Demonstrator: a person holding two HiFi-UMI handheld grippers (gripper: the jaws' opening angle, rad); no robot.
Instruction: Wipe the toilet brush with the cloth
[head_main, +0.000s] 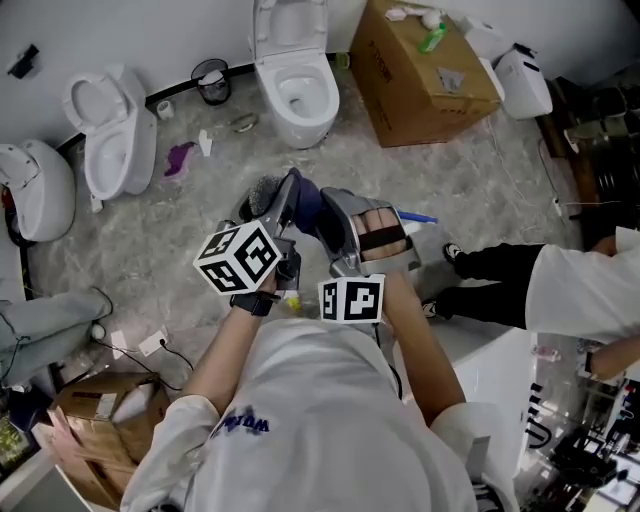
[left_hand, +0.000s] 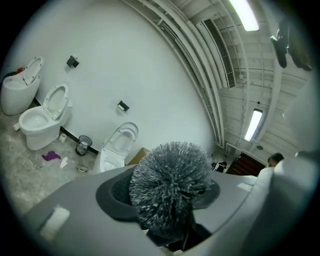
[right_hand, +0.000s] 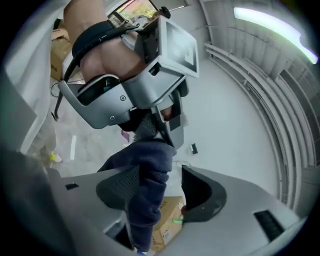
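Though cloth (right_hand: 145, 200) hugs one pad (right_hand: 115, 187), right claw (right_hand: 160, 167) gapes.

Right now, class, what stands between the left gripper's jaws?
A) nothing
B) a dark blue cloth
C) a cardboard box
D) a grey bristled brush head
D: the toilet brush pokes its grey bristle head up between the jaws of the left gripper.

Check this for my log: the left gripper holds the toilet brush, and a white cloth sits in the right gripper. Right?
No: the cloth is dark blue, not white, as the right gripper view shows. It does sit in the right gripper, and the left gripper holds the toilet brush.
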